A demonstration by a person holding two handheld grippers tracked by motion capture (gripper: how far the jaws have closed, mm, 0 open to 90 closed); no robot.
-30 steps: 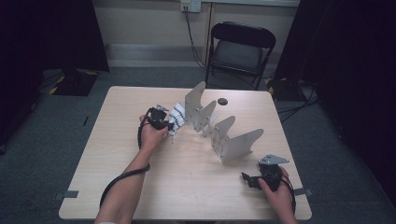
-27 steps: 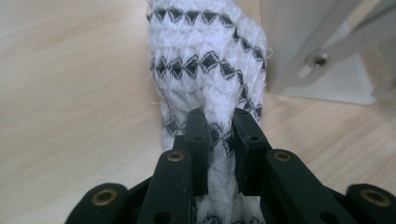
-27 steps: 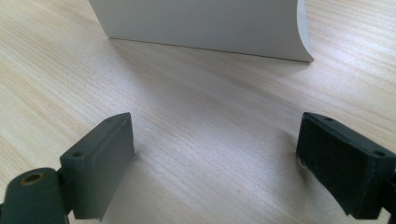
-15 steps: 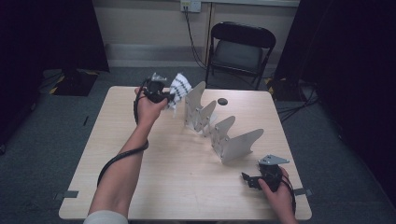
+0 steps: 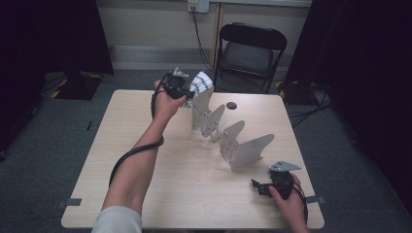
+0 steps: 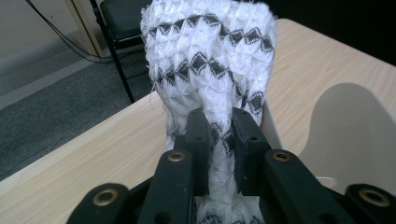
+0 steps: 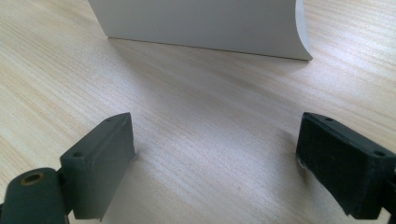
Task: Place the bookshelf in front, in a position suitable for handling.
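Two tongs at work: left tongs (image 6: 219,140) pinch a white-and-black knitted cloth (image 6: 210,60) over the tabletop's (image 5: 145,145) far edge. Right tongs (image 7: 215,168) rest spread, facing a grey rack (image 7: 201,23).

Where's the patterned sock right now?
The sock is pinched in the left gripper, held up at the table's far edge in the high view, against the farthest fin of the grey rack.

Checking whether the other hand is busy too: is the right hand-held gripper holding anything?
No, the right hand-held gripper has its jaws spread wide apart over the bare table, with nothing between them.
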